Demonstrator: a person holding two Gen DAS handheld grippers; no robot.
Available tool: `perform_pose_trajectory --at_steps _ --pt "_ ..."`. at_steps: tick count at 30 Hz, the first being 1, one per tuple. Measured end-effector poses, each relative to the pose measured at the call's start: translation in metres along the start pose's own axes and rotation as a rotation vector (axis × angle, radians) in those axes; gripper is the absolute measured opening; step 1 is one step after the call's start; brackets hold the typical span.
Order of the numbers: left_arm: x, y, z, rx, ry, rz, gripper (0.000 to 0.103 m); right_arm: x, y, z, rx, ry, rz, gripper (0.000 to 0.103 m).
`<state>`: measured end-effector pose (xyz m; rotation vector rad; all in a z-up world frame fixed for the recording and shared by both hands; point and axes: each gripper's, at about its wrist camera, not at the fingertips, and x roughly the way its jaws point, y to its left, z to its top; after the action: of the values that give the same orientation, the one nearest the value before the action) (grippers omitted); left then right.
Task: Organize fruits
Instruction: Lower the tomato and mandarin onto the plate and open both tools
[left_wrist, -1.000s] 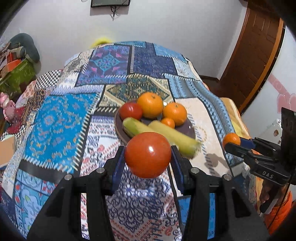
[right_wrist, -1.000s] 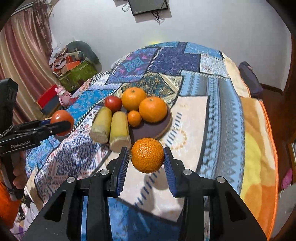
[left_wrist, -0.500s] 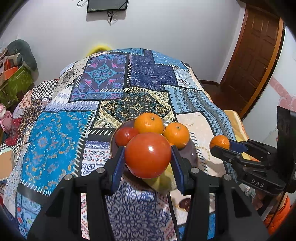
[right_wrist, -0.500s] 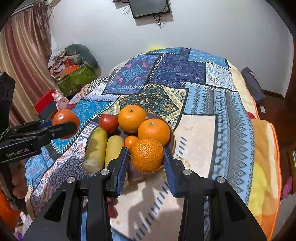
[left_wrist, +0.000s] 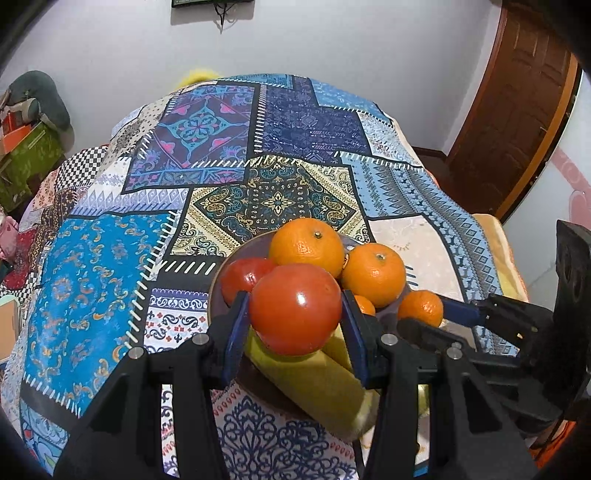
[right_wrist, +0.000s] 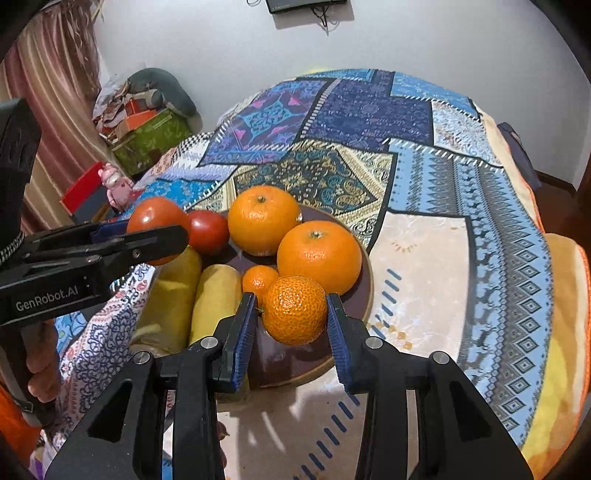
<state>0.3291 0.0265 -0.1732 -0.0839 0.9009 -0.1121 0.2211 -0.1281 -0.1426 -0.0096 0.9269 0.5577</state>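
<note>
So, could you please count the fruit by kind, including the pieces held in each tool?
Tomatoes: 2, one in the left tool, one on the plate
Large oranges: 2
Mandarins: 2, one in the right tool, one small on the plate
Yellow bananas: 2
Total: 8

You are looking down at a bed (right_wrist: 461, 258) that is wearing a patchwork cover (left_wrist: 207, 147) of blue, navy, cream and teal panels, with an orange blanket (right_wrist: 565, 332) showing along its right edge. A dark round plate (right_wrist: 364, 291) is sitting directly on the cover, near the front, and it is carrying the fruit piled on it.
</note>
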Motion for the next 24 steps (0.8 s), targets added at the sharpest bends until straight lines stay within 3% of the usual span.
perform_pose_trajectory --at_steps 14,17,24 --pt "0.014 0.002 -0.003 -0.022 0.016 0.015 0.049 0.014 -0.002 -0.002 0.017 0.033 0.009 0.036" --pt "0.014 0.003 -0.005 -0.037 0.033 -0.015 0.050 0.013 -0.003 -0.002 0.018 0.037 0.009 0.036" --pt "-0.005 -0.001 -0.009 -0.037 0.016 -0.009 0.050 -0.004 0.005 0.000 -0.010 0.005 0.000 0.036"
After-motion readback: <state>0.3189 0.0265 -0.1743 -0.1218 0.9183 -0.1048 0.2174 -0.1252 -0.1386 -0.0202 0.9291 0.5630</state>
